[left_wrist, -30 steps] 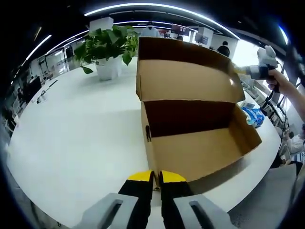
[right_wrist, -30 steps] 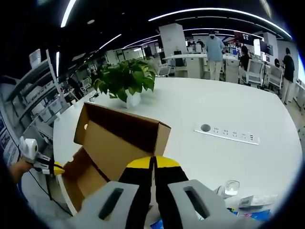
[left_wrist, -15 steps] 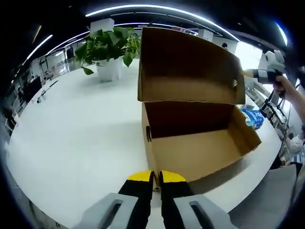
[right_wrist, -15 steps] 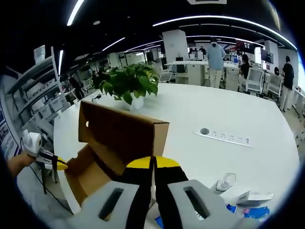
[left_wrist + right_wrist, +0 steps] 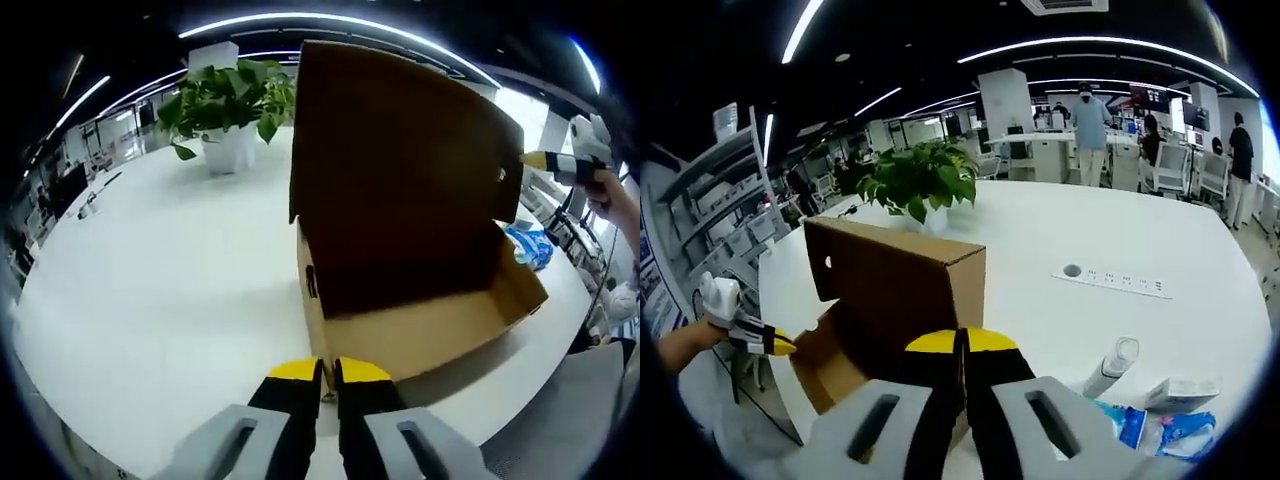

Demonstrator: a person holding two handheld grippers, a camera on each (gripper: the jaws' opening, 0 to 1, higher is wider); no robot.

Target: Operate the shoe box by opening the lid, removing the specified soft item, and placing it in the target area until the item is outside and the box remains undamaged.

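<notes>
A brown cardboard shoe box stands on the white table, and its hinged lid stands upright, leaning forward over the opening. The lid shades the inside; the part I see is bare cardboard. My left gripper is shut, its yellow tips against the box's near bottom corner; in the right gripper view it comes in from the left. My right gripper is shut with nothing visible between its jaws, close to the lid's back. In the left gripper view it hovers beside the lid's right edge.
A potted green plant stands at the table's far side. A power strip is set into the tabletop. A small bottle and blue-and-white packets lie near the box's right end. People stand among desks behind.
The lid has swung from leaning back to upright, tipping forward over the box. The right gripper has shifted right alongside its edge. The left gripper and box body stayed put.
</notes>
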